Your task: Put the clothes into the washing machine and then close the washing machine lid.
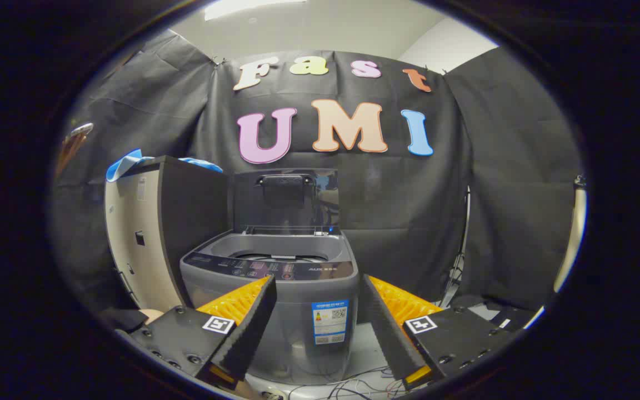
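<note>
I see black cloth walls (409, 189), a white ceiling (325, 28) with a bright light strip (248, 6), and a dark-sided cabinet (170, 233) at left.

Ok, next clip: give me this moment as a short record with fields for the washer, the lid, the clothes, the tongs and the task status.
washer: small grey top-loading washing machine, straight ahead of the tongs, beyond the fingertips
lid: dark transparent lid standing upright, drum opening uncovered
clothes: blue cloth lying on top of the dark-sided cabinet left of the washer
tongs: tongs open, nothing between the fingers
cables: loose wires on the surface in front of the washer
status: clothes not yet picked up, lid not yet closed
</note>
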`<state>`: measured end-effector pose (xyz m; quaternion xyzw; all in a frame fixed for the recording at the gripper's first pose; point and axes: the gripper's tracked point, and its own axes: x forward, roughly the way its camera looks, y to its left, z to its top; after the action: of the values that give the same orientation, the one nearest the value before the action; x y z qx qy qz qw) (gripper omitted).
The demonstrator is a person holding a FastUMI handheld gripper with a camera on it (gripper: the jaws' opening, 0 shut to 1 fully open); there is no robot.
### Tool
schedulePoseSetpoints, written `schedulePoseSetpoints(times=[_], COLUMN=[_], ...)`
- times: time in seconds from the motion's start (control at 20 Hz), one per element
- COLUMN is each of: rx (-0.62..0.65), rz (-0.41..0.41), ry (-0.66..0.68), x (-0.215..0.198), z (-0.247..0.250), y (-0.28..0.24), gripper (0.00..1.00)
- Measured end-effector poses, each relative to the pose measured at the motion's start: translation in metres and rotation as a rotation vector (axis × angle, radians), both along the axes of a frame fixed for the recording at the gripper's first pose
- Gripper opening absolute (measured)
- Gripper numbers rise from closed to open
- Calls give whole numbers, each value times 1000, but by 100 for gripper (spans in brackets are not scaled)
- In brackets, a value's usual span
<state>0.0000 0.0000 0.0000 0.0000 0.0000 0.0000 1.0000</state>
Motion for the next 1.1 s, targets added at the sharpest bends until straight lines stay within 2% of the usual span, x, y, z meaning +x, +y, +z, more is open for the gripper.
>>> schedulePoseSetpoints(times=[1.1], rx=[0], rz=[-10], ry=[0], x=[0], z=[0], y=[-2], gripper=[96])
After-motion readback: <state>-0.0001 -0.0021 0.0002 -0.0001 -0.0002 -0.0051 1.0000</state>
